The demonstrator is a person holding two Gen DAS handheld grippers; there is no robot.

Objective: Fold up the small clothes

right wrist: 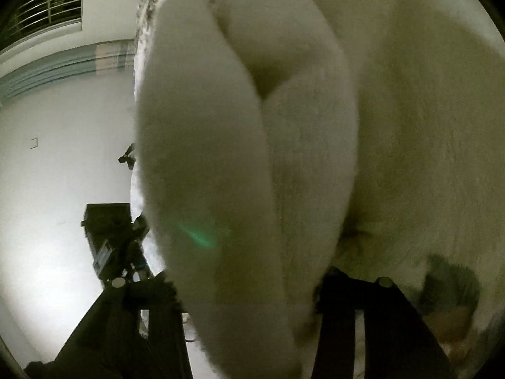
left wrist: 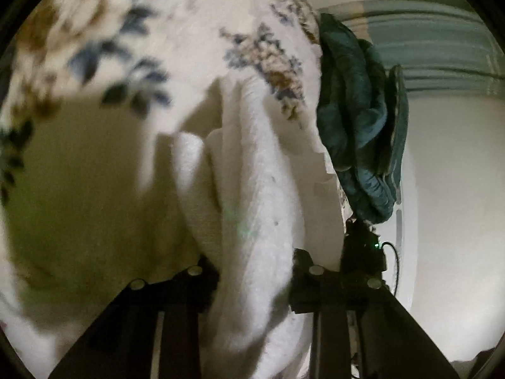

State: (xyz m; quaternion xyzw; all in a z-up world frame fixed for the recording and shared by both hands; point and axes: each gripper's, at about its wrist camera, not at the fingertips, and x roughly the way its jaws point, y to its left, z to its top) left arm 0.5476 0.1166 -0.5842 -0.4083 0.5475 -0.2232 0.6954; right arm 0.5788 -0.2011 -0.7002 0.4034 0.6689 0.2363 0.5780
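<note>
A white fluffy cloth (left wrist: 258, 189) runs up from between the black fingers of my left gripper (left wrist: 252, 271), which is shut on it. The cloth lies bunched in folds on a floral bed cover (left wrist: 189, 31). In the right wrist view the same white cloth (right wrist: 205, 126) fills most of the picture in thick rounded folds. My right gripper (right wrist: 246, 284) is shut on it, the cloth filling the gap between both fingers. A teal garment (left wrist: 353, 110) lies crumpled at the bed's right edge, apart from both grippers.
The bed's edge drops to a pale floor (left wrist: 448, 189) on the right of the left wrist view. A dark device (right wrist: 116, 246) stands on the floor left of the bed. A barred window (right wrist: 47, 0) is at the far upper left.
</note>
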